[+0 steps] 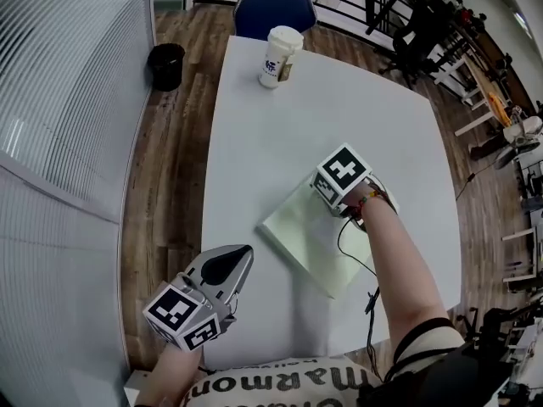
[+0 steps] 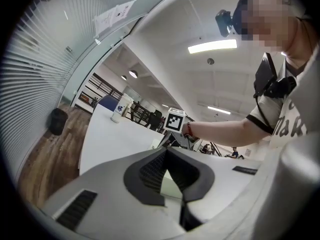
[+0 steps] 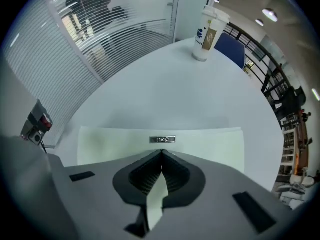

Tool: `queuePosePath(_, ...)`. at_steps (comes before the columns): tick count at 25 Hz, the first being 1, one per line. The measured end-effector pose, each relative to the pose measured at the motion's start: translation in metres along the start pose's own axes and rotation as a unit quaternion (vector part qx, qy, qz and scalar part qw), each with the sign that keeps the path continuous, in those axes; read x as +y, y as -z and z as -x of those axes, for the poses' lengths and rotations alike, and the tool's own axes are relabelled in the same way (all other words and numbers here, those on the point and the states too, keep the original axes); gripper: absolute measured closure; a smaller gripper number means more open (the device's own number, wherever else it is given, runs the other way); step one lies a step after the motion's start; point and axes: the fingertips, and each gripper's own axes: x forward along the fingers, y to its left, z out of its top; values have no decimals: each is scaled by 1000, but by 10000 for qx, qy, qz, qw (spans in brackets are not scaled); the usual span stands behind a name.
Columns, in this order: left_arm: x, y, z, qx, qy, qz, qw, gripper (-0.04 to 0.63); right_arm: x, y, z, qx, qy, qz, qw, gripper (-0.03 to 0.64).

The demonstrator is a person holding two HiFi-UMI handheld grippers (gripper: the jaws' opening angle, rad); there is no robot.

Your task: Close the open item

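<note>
A pale green notebook (image 1: 307, 237) lies flat on the white table (image 1: 288, 125), cover down, with a small metal tag (image 3: 163, 140) near its far edge. My right gripper (image 1: 327, 195) is over the notebook's far corner. Its jaws are shut tip to tip (image 3: 161, 154) just short of the tag, with nothing between them. Whether it touches the cover I cannot tell. My left gripper (image 1: 244, 253) hovers at the table's near left corner, apart from the notebook. Its jaws (image 2: 166, 149) are shut and empty.
A white paper cup with a lid (image 1: 278, 56) stands at the table's far edge, with a blue chair (image 1: 273, 7) behind it. A black bin (image 1: 165, 64) sits on the wooden floor at the left. A thin black cable (image 1: 349, 253) trails over the notebook from my right wrist.
</note>
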Motion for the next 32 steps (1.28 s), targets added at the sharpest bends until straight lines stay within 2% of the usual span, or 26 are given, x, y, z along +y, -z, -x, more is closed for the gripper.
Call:
queuePosePath(2, 0, 3, 7, 12, -98, -26, 9999, 604, 1, 1, -5, 85, -90, 24, 9999, 617)
queuePosePath(8, -11, 6, 25, -125, -411, -129, 9990, 604, 2, 7, -5, 309, 179, 374, 9987, 617)
queuePosePath(12, -15, -10, 53, -216, -884, -398, 9951, 603, 7, 3, -6, 201, -51, 438, 9988, 617)
queuePosePath(15, -24, -22, 77, -437, -1134, -252, 9923, 604, 8, 3, -1, 79, -39, 511, 9987, 617)
queuePosePath(18, -41, -19, 91, -540, -1182, -66, 9915, 603, 10, 6, 4, 69, 129, 559, 9983, 617)
queuePosePath(23, -48, -22, 102, -625, -1287, -299, 9893, 603, 11, -1, -8, -16, 349, 719, 9968, 620)
queuePosePath(25, -54, -26, 104, -725, -1300, -367, 9882, 603, 13, -3, -9, -228, 349, 564, 9975, 620)
queuePosePath(29, -81, -23, 107, -768, -1324, -441, 9872, 603, 15, -4, 2, -1061, 355, 139, 9936, 624)
queuePosePath(32, -106, -20, 117, -791, -1395, -487, 9859, 603, 16, 11, 18, -1640, -10, -662, 9842, 623)
